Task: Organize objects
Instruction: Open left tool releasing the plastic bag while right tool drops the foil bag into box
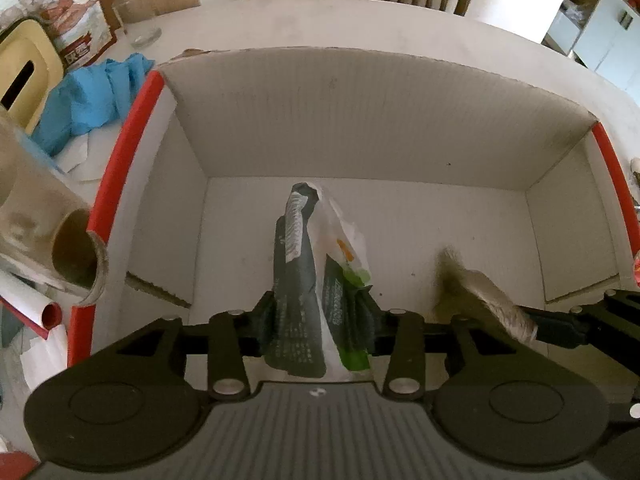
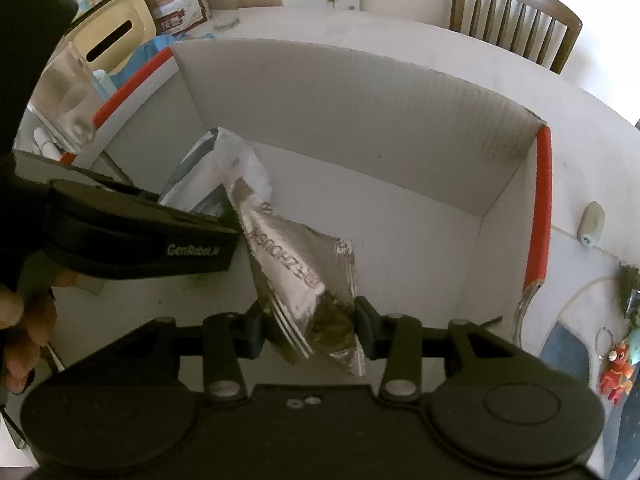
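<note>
Both tools are pointing steeply down into a white cardboard box (image 1: 360, 120) with red-taped edges, which is standing on the pale tabletop (image 1: 360, 20).

The left tool (image 1: 320, 316) is standing at a narrow gap around a dark and white packet (image 1: 298, 280). Its pads are lying against the 2 sides of the packet, so it is holding the packet; the far end of the packet is reaching the floor of the box near the far wall.

The right tool (image 2: 308, 328) is also at a narrow gap and is holding a silver foil pouch (image 2: 296, 272) by its near end. The pouch is tilting toward the left, and its far tip is lying close to the left tool's packet.

Inside the box, the floor on the right side is staying free up to the right wall, and some free floor is showing on the left too. The far wall is rising high behind both packets.

Outside the left edge, a blue cloth (image 1: 88, 96), a cardboard tube (image 1: 76, 260) and a cream container (image 2: 116, 36) are crowding the tabletop. A wooden chair (image 2: 516, 12) is standing at the far side.
</note>
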### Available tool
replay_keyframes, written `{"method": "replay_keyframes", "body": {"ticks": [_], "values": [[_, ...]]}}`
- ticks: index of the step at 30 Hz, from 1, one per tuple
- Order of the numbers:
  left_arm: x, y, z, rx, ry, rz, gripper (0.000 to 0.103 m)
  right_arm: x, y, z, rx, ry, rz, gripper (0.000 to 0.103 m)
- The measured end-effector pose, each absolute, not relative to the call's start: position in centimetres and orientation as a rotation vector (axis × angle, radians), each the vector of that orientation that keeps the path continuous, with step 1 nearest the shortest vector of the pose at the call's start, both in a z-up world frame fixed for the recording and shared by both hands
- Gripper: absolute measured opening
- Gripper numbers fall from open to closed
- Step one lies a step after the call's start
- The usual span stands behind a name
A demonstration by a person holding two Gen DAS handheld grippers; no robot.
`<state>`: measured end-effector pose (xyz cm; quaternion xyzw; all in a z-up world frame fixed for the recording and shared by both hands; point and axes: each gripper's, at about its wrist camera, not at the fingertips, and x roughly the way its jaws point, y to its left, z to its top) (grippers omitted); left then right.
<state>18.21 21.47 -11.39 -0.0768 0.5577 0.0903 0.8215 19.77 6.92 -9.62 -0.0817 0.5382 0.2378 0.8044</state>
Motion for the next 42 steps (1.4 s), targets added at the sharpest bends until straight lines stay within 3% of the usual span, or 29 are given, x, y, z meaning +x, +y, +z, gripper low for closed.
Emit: {"method": "replay_keyframes", "body": {"ticks": [2, 4, 14, 18, 34, 36, 38, 42], "values": [[18.1, 21.5, -11.3, -0.169, 1.181, 0.194, 0.053, 19.7, 6.8, -9.5, -0.167, 1.148, 0.517, 0.047], [17.8, 21.4, -10.9, -0.169, 1.169, 0.195, 0.056, 19.6, 6.7, -9.3, -0.168, 1.142, 0.524, 0.050], [15.8, 21.7, -8.4, -0.171, 1.109, 0.201, 0.056, 18.6, 5.7, -7.1, -0.141, 1.084, 0.566, 0.055], [14.6, 21.3, -6.5, -0.171, 1.048, 0.195, 0.056, 17.9, 4.6, -5.8, -0.109, 1.046, 0.565, 0.063], [10.7, 14.7, 0.1, -0.136, 0.844, 0.079, 0.056, 14.3, -4.2, -0.2, 0.056, 0.897, 0.558, 0.067], [10.5, 13.6, 0.4, -0.132, 0.835, 0.063, 0.058, 13.8, -5.4, 0.2, 0.064, 0.876, 0.543, 0.071], [10.4, 12.3, 0.7, -0.128, 0.826, 0.047, 0.066, 13.3, -6.6, 0.5, 0.072, 0.850, 0.532, 0.075], [10.4, 9.9, 0.9, -0.129, 0.817, 0.024, 0.067, 12.4, -9.8, 0.7, 0.099, 0.821, 0.498, 0.075]]}}
